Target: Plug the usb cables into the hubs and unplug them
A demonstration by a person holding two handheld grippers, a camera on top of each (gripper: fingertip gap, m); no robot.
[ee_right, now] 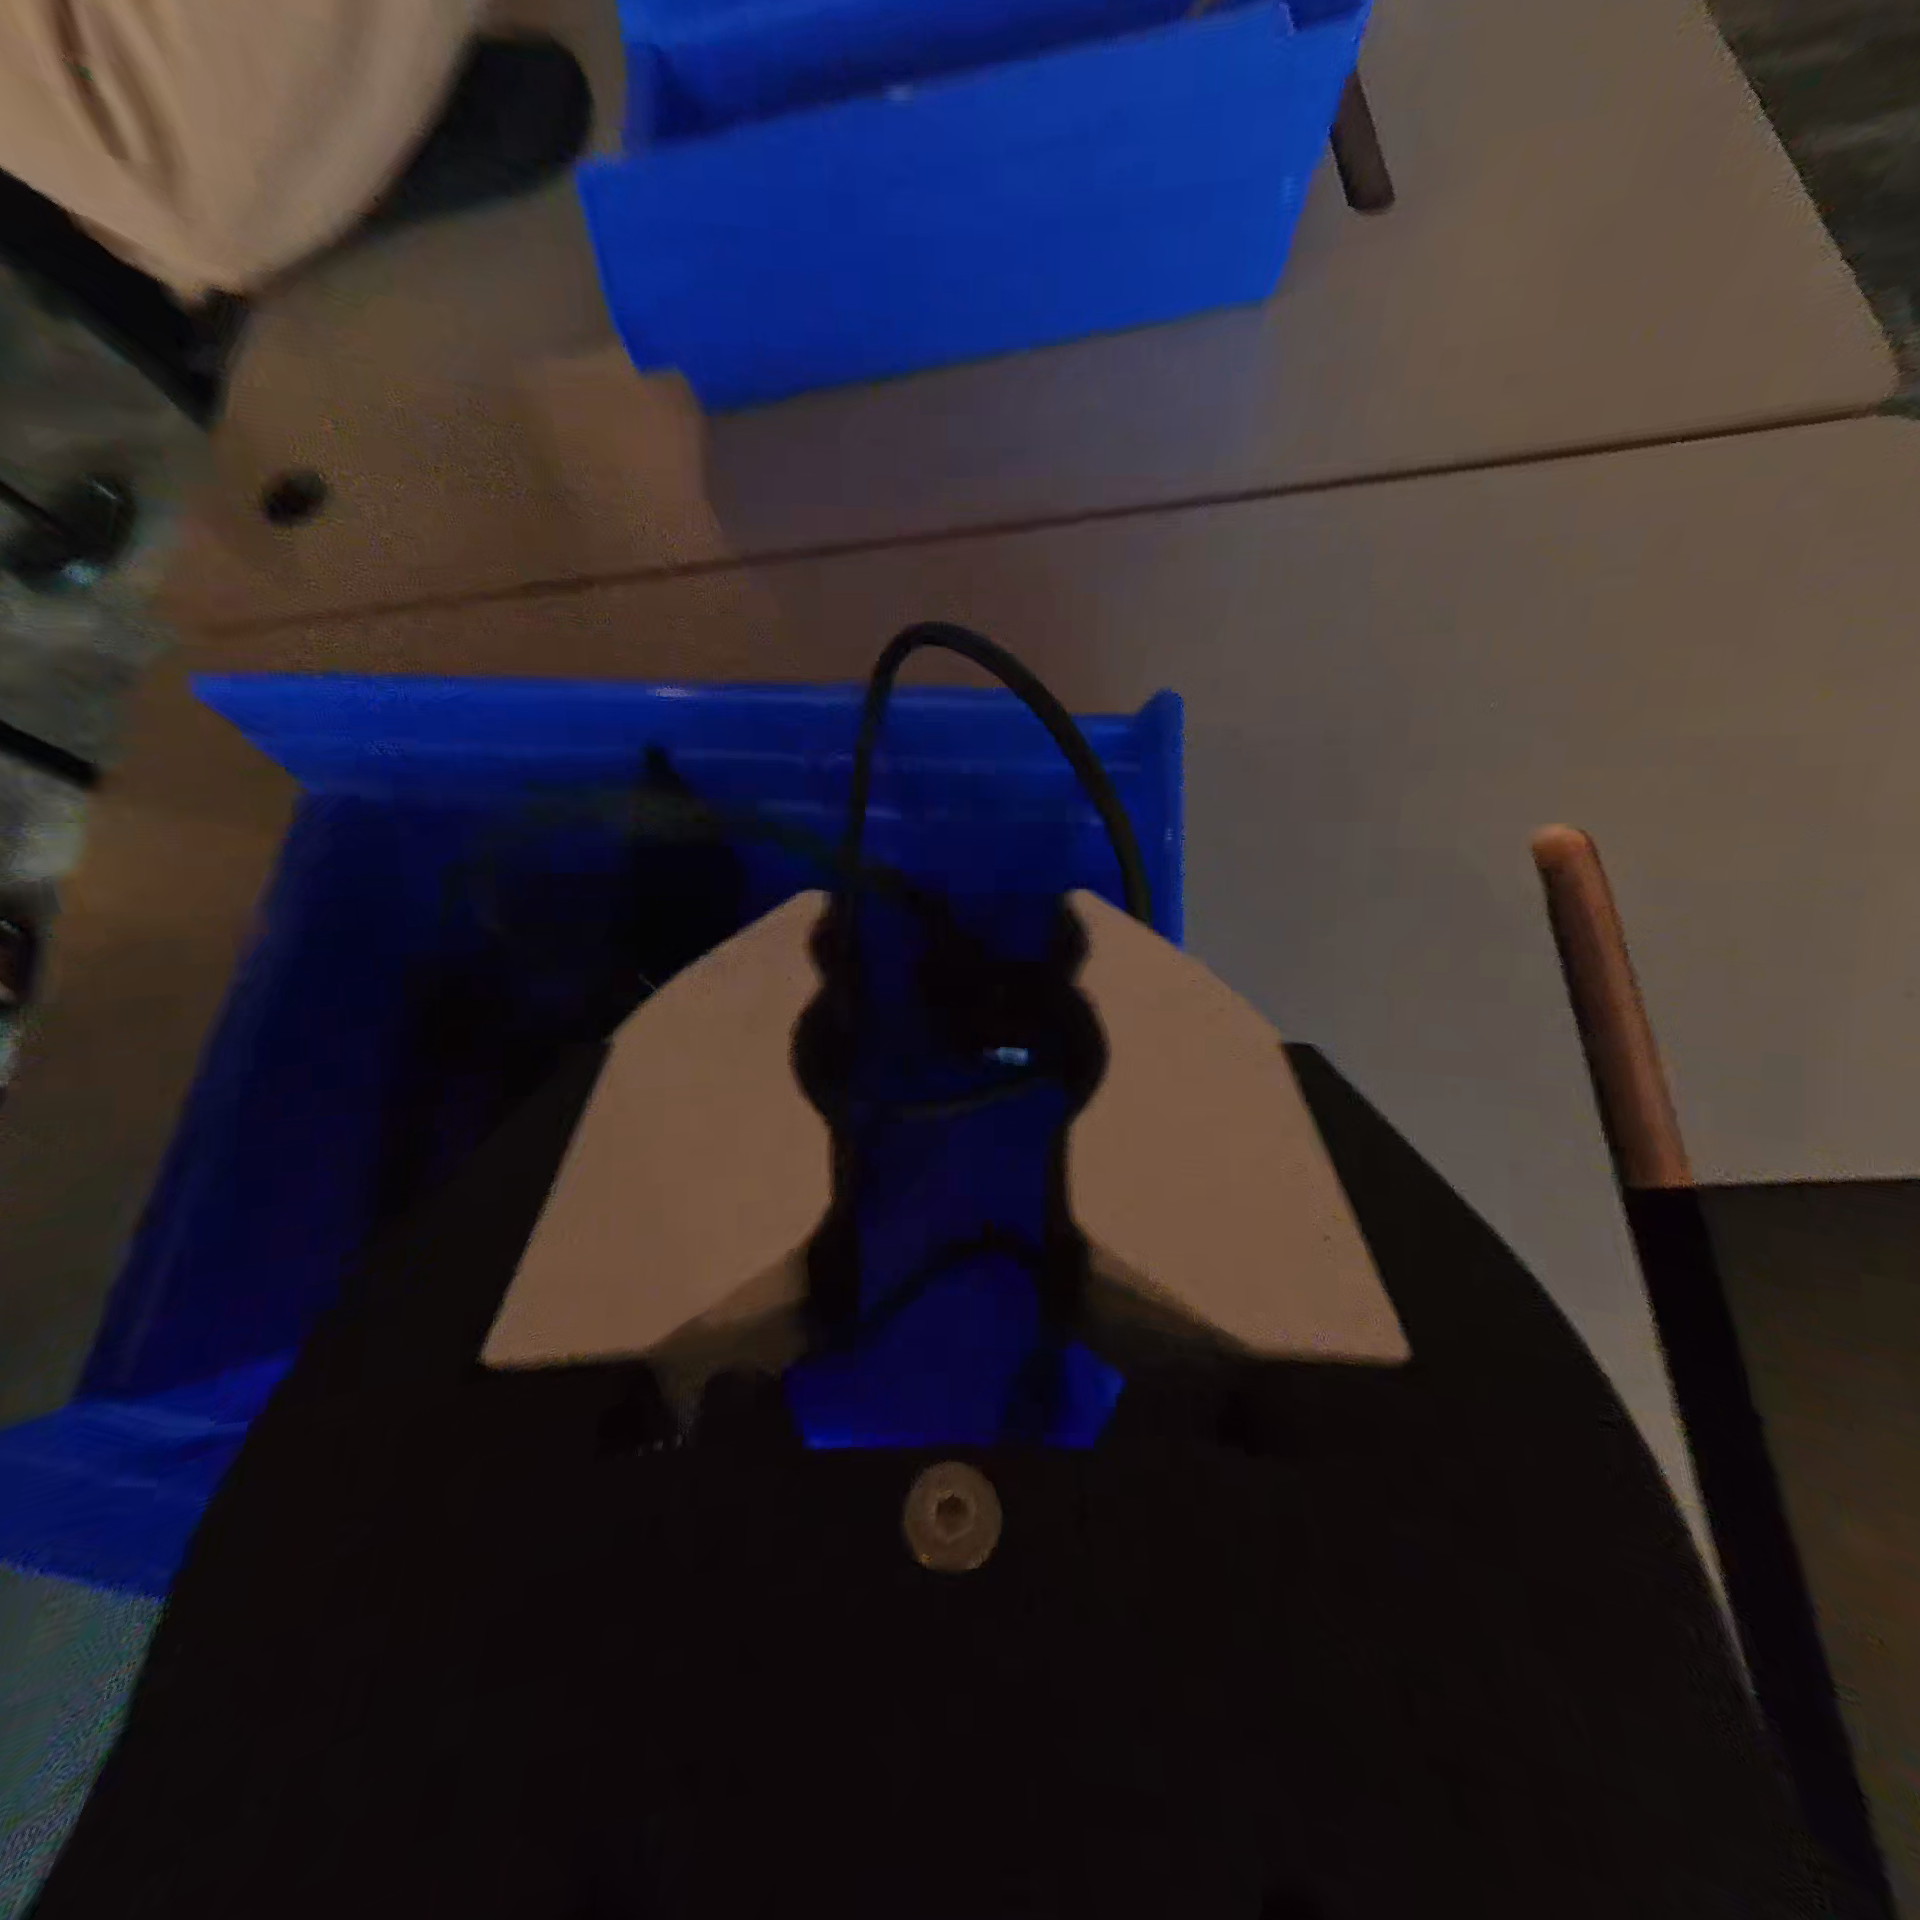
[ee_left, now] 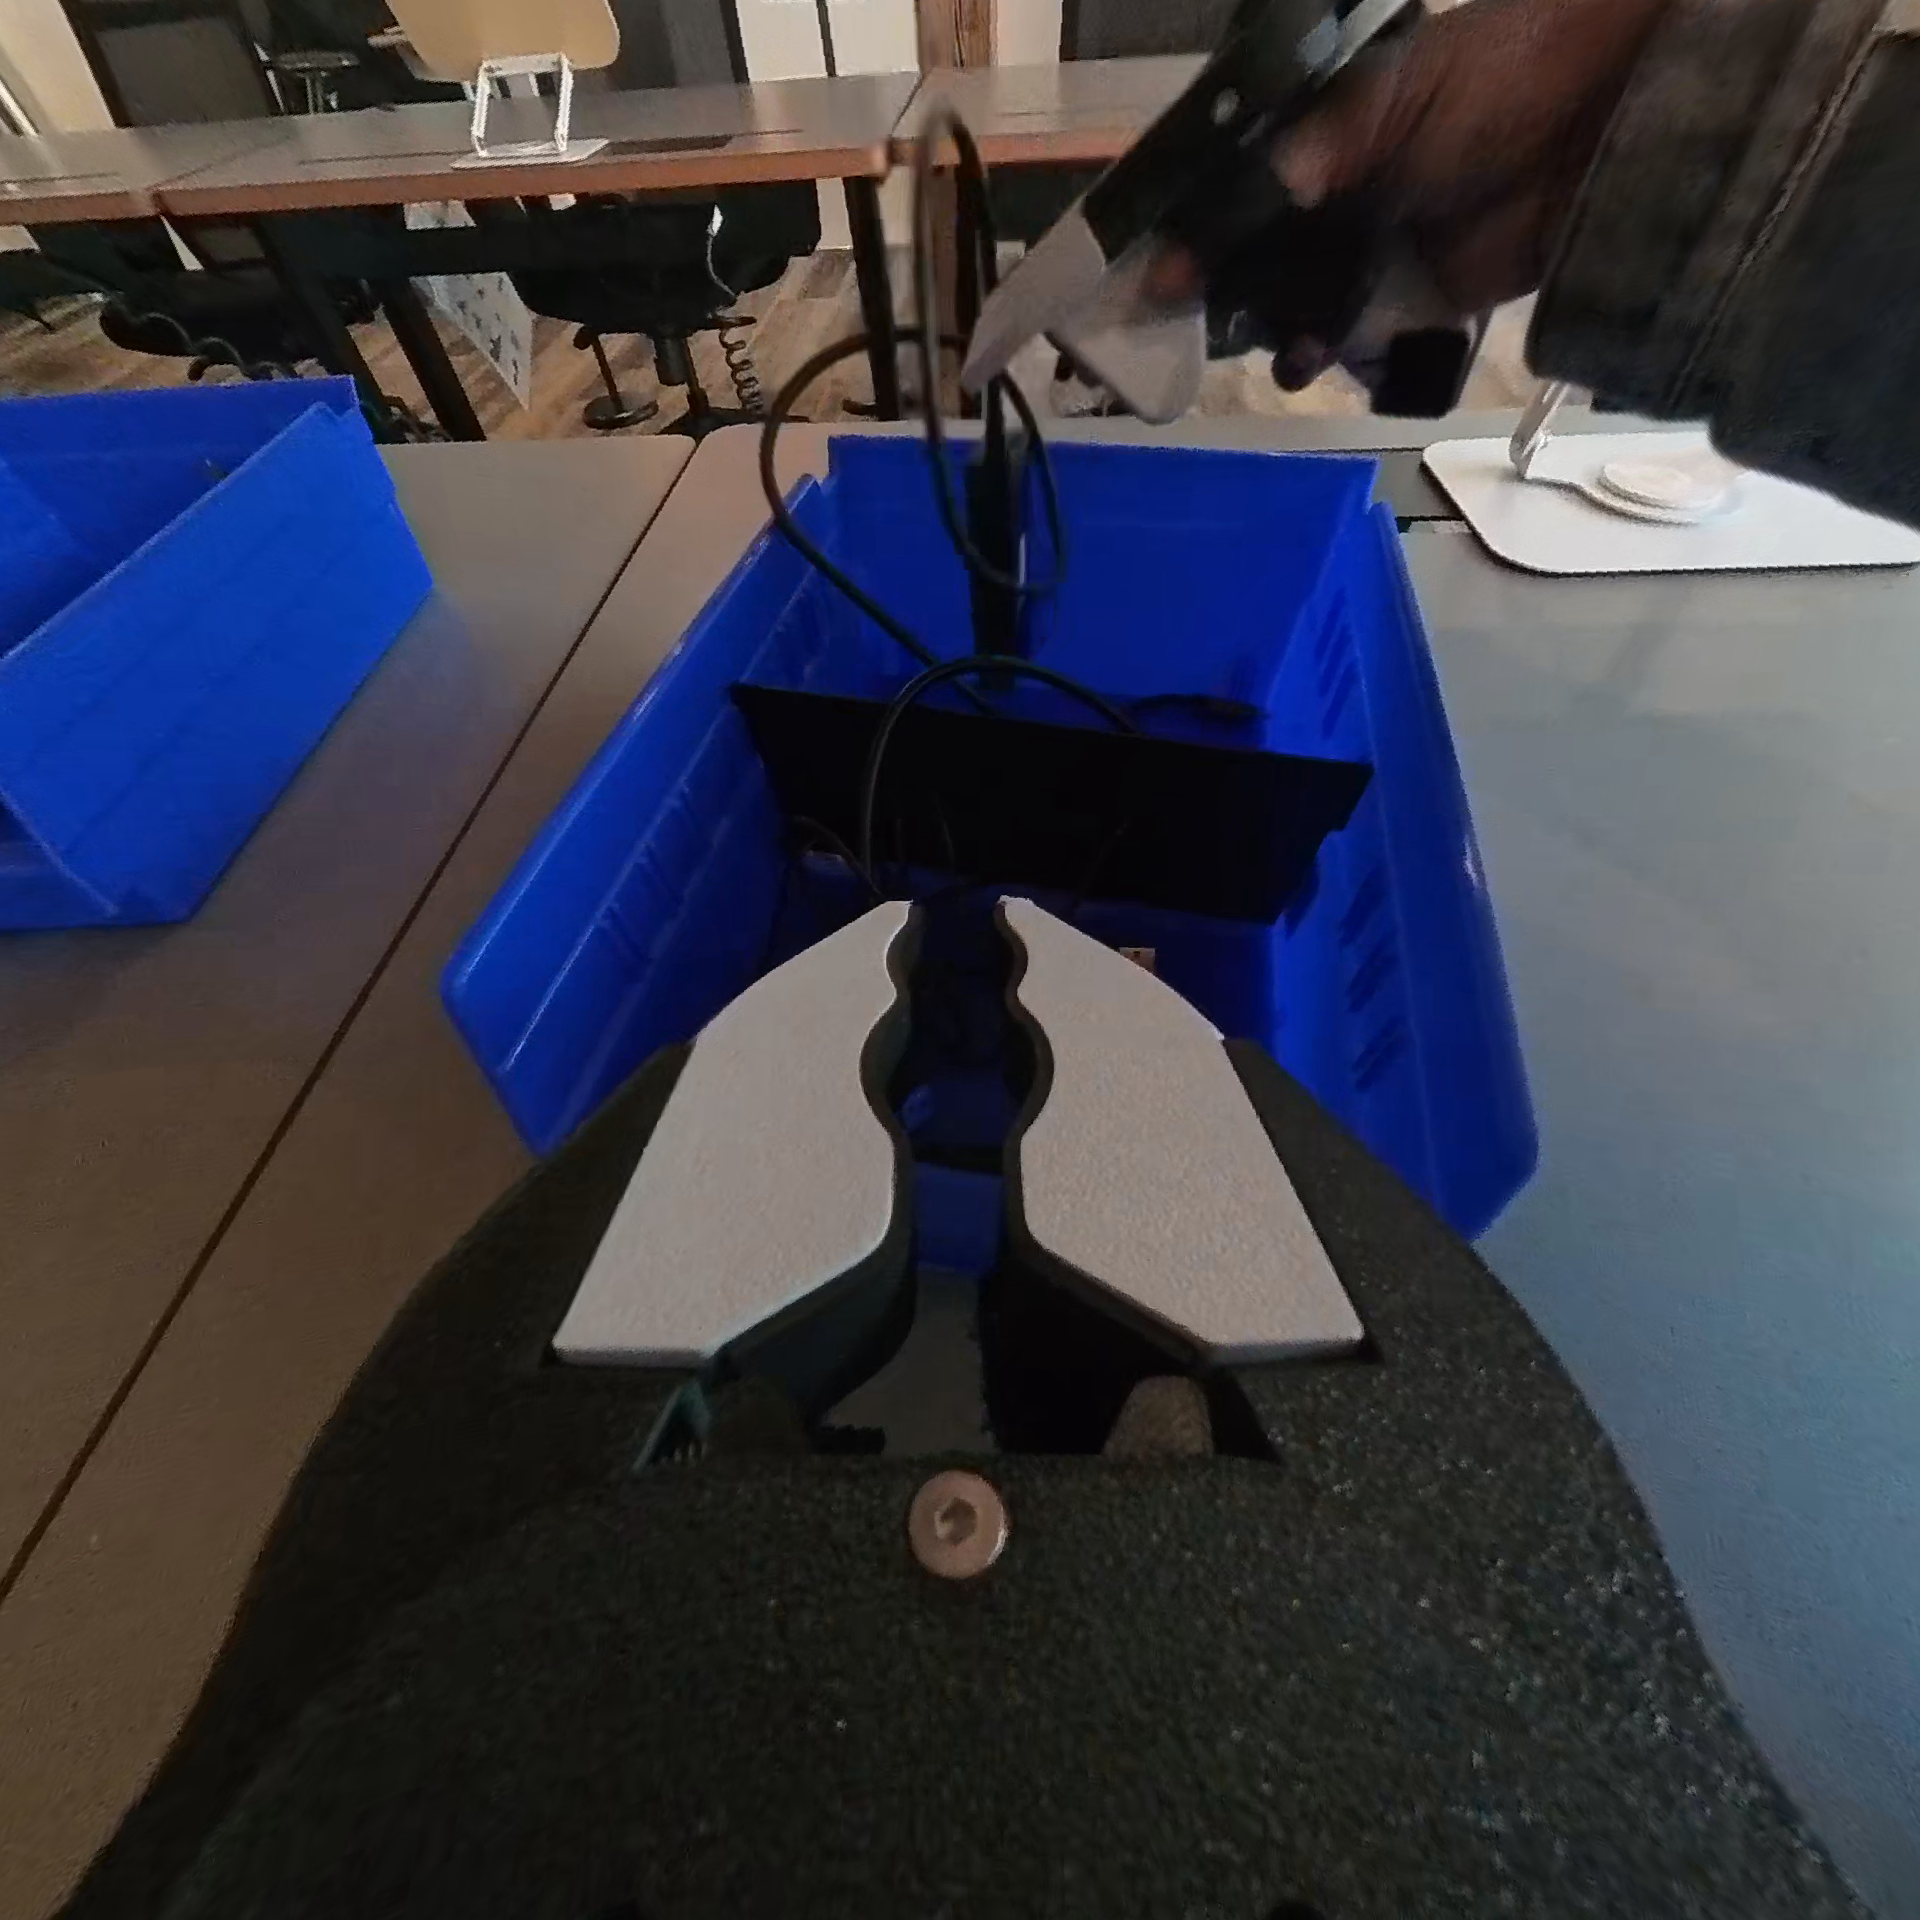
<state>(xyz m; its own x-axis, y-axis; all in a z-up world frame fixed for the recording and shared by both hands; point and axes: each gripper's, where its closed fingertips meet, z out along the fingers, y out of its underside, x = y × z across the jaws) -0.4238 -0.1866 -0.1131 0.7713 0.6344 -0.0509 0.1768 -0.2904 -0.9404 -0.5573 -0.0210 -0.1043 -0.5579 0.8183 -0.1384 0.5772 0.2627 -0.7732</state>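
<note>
Left gripper [ee_left: 958, 914] hangs over the blue bin [ee_left: 1340, 727], its jaws a narrow gap apart around something dark I cannot identify. Ahead of it, the right gripper [ee_left: 1023, 364] pinches a black usb cable [ee_left: 992, 499] that dangles above the bin's black divider [ee_left: 1049, 790]. No writing is legible.

Blue bin [ee_left: 1382, 831] — smooth glossy plastic; left gripper [ee_left: 956, 914] body — rough, grainy black, its fingers [ee_left: 758, 1132] matt grey; table [ee_left: 1662, 831] smooth, faintly reflective.
</note>
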